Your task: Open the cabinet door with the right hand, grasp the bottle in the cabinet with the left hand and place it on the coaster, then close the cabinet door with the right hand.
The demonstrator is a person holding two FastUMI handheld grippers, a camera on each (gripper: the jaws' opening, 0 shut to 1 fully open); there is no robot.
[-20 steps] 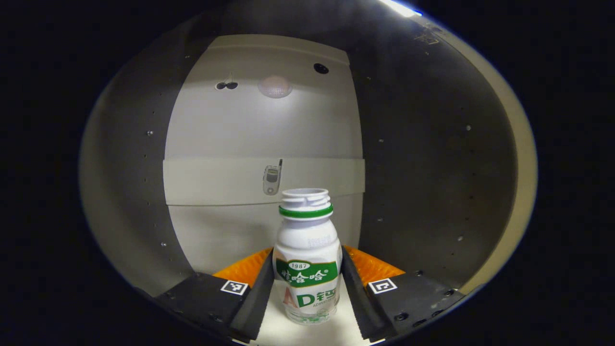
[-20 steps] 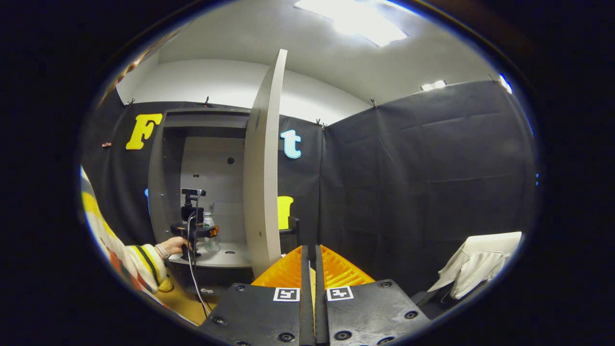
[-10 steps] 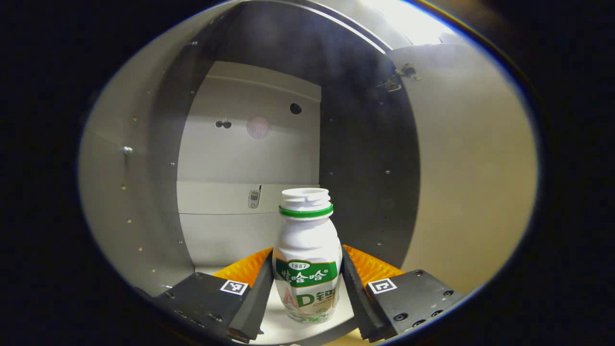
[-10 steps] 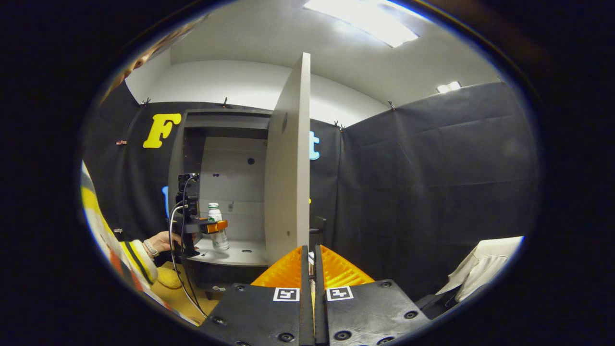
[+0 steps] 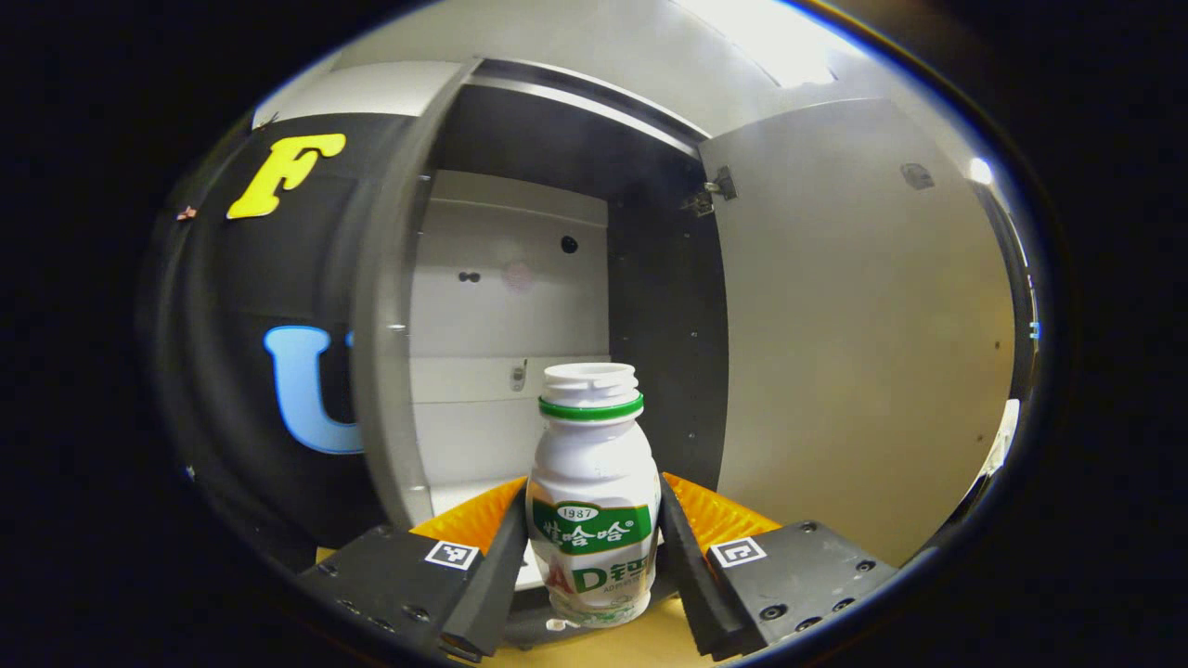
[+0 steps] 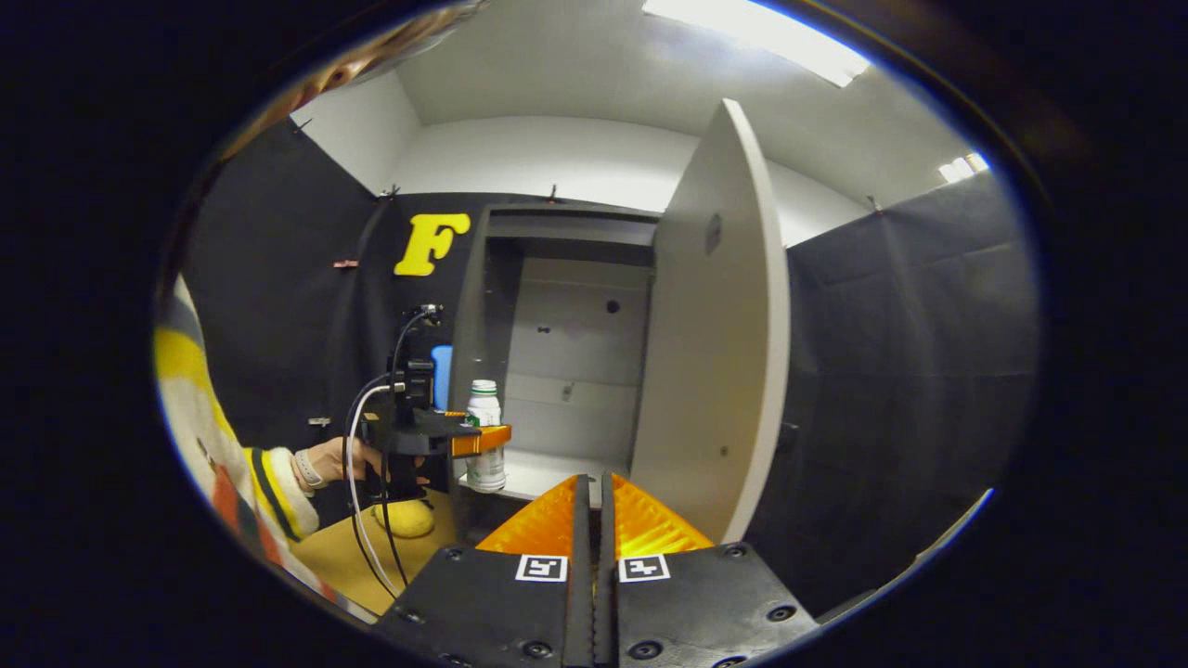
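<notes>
Cabinet first: it stands open in front of you against the black booth wall, its pale door swung wide to the right. In the left gripper view the door takes up the right side, and the hinge at its top corner is small and hard to make out. The yellow tabletop shows below the cabinet, partly cut off by your striped sleeve. Your left gripper has both fingers pressed on the white bottle, held upright just in front of the cabinet's shelf edge; the bottle's base is clear of any surface. From the right gripper view the bottle sits in that gripper. Your right gripper holds nothing, fingers nearly together.
</notes>
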